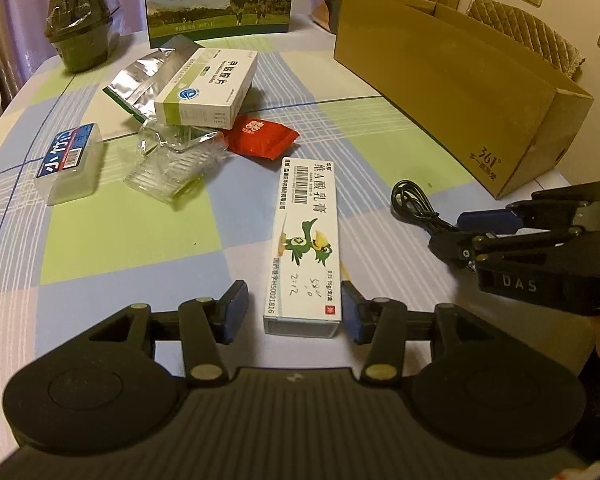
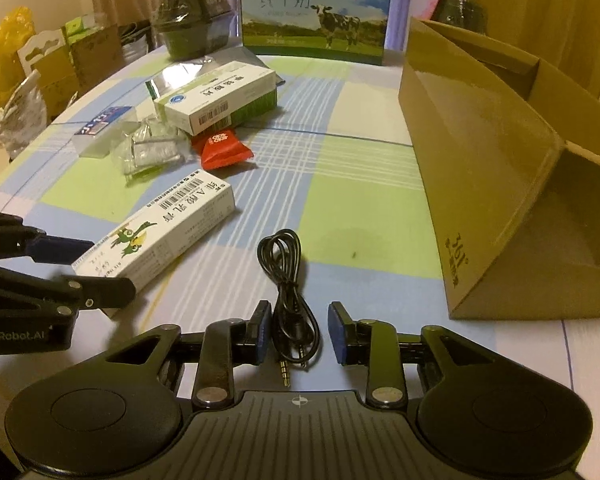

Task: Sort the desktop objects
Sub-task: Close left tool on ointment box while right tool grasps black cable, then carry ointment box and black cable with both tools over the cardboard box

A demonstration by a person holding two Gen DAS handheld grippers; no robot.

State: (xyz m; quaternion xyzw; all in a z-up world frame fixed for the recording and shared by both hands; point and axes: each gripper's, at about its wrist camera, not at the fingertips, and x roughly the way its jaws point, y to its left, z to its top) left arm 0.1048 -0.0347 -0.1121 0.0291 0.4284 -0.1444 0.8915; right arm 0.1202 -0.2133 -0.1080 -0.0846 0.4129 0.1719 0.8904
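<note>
The left gripper (image 1: pixel 295 312) has its jaws spread wide around the near end of a long white ointment box (image 1: pixel 306 240); the blue pad on the right sits just beside the box's edge, the left pad stands apart from it, so the box lies flat on the counter (image 1: pixel 120 240), not clamped. The right gripper (image 2: pixel 295 330) likewise stands open, its blue pads flanking the near loop of a coiled black audio cable (image 2: pixel 286 276), whose gilt plug points back toward the camera; neither pad touches the cord.

Between cable and ointment box the checked cloth of blue, green and white squares lies bare; more open cloth stretches ahead of the cable toward the far side. To the right stands a tall brown cardboard box (image 2: pixel 500 168), smooth-faced, its top flaps open, its near corner close to the cable.

Farther off on the left is a loose cluster: a red foil sachet (image 1: pixel 262 136), crinkled clear plastic packaging (image 1: pixel 176 160), a white-and-green medicine carton (image 1: pixel 208 88) resting tilted on a silver foil pouch (image 1: pixel 140 76), and a clear rectangular case with a blue label (image 1: pixel 70 160) set apart near the counter's left edge. At the far edge stand a printed milk carton (image 2: pixel 316 12) and a dark wrapped tub (image 1: pixel 80 32).
</note>
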